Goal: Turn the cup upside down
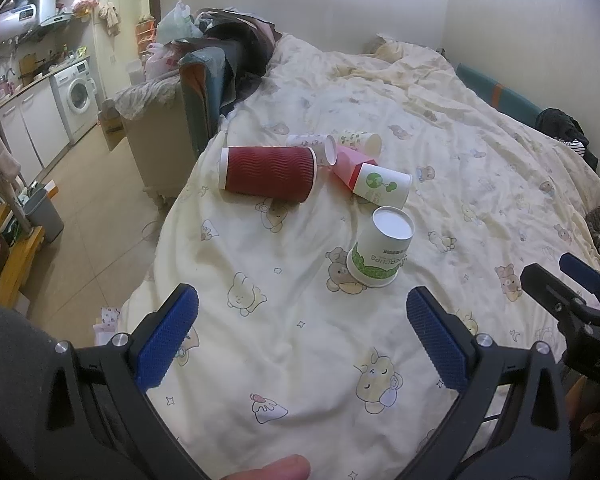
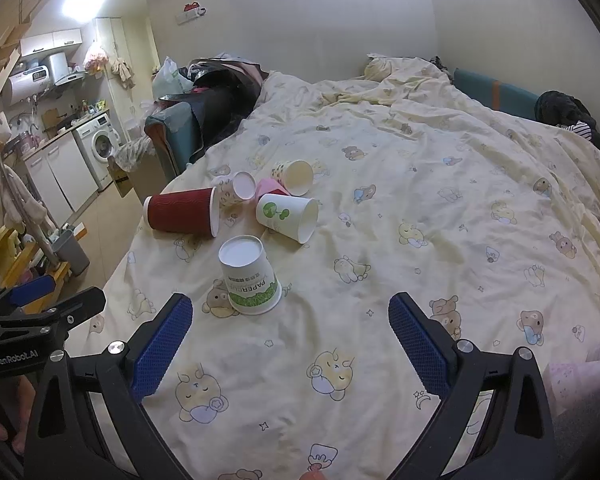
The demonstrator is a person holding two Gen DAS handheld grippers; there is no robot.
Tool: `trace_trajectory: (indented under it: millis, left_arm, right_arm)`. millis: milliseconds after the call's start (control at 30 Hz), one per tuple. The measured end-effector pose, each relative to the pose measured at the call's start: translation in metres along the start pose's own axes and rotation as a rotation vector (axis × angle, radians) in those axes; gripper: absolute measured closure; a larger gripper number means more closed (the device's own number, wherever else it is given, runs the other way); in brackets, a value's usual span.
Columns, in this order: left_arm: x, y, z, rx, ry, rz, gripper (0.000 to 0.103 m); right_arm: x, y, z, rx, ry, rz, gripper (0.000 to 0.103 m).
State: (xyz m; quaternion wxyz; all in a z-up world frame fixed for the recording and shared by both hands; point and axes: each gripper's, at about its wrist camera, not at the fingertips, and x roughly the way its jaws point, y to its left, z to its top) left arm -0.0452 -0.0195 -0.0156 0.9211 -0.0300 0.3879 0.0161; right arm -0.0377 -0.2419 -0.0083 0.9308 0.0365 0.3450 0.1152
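Six paper cups lie on the bed (image 1: 284, 360). Left wrist view: my left claw (image 1: 302, 334) is released, grasping nothing; just ahead the green-printed paper cup (image 1: 380, 248) stands mouth-down, base up. Beyond it, on their sides: the red ribbed cup (image 1: 268, 174), a tree-logo cup (image 1: 382, 184), a pink cup (image 1: 346, 164) and two patterned cups. Right wrist view: my right claw (image 2: 290, 320) is likewise released and empty, the inverted cup (image 2: 248, 276) just ahead. Judged so, one cup is flipped; five remain.
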Motion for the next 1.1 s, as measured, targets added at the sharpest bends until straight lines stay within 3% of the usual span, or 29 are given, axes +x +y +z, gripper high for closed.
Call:
trace_trajectory:
  millis: [1100]
  left_arm:
    - [0.0016, 0.0019, -0.0025, -0.017, 0.011, -0.01, 0.0]
  right_arm:
    - [-0.0008, 0.0005, 0.0018, 0.003, -0.002, 0.003, 0.002]
